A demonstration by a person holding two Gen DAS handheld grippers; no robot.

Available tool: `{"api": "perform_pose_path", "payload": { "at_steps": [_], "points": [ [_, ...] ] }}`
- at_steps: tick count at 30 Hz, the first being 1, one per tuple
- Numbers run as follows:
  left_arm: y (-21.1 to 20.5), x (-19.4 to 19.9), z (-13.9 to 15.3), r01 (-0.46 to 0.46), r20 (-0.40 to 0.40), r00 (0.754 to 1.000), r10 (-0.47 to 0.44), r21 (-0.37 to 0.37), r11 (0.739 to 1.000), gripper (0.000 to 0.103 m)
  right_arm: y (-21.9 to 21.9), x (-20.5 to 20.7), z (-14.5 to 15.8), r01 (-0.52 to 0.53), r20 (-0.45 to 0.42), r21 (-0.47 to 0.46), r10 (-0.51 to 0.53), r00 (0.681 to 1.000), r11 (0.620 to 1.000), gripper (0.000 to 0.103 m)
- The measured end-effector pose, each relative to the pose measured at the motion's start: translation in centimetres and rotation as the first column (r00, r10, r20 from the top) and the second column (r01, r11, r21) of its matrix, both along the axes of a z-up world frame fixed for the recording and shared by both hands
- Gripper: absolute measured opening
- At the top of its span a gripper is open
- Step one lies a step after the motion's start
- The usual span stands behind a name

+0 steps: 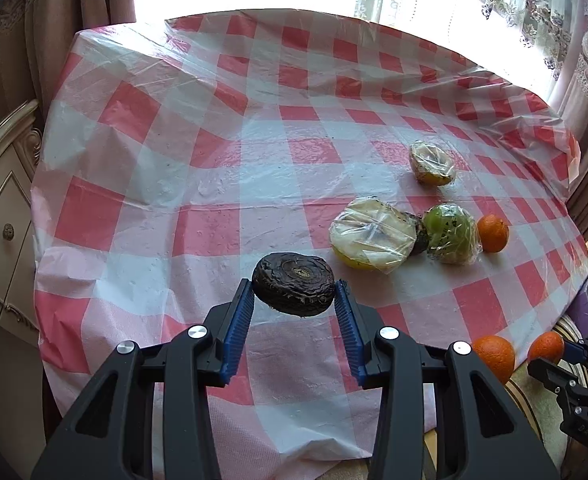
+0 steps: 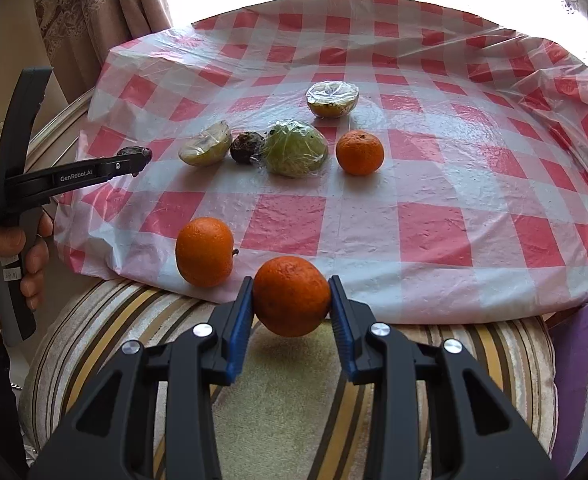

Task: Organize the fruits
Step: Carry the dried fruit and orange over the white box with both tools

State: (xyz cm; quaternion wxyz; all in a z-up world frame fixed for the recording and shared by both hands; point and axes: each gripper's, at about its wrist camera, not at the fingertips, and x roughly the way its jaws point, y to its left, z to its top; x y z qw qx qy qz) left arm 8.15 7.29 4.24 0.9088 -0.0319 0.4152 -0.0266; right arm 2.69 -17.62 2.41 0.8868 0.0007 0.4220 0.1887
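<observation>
My left gripper (image 1: 294,286) is shut on a dark wrinkled fruit (image 1: 293,284) and holds it above the near part of the checked table (image 1: 221,152). In the right wrist view it reaches in from the left (image 2: 135,160). My right gripper (image 2: 291,284) is shut on an orange (image 2: 291,298), held over a striped cushion (image 2: 294,400) just off the table's front edge. A second orange (image 2: 204,252) lies on that edge, a third orange (image 2: 360,152) farther in. Beside it lie a wrapped green fruit (image 2: 296,148), a small dark fruit (image 2: 247,147) and two wrapped halves (image 2: 205,144) (image 2: 333,99).
A person's hand (image 2: 9,248) grips the left tool's handle. A cream cabinet (image 1: 1,220) stands left of the table, with curtains (image 1: 53,20) and a bright window behind. Something purple (image 2: 570,360) stands right of the cushion. The cloth's left half (image 1: 153,160) bears nothing.
</observation>
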Motion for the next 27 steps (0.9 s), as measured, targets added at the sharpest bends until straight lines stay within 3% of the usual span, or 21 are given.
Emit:
{"api": "perform_pose_path", "payload": {
  "at_steps": [16,27],
  "points": [
    [-4.6,-0.6,3.0,0.080,0.051,0.995,-0.082,0.028,0.996,0.040,-6.1,-0.9,1.5,0.104,0.040,0.041,-0.106,0.994,0.994,0.037],
    [-9.1,-0.6,4.2,0.166,0.065,0.984,-0.169,0.041,0.985,0.040,-12.2,-1.4,2.2,0.224,0.057,0.053,-0.227,0.972,0.973,0.037]
  ]
}}
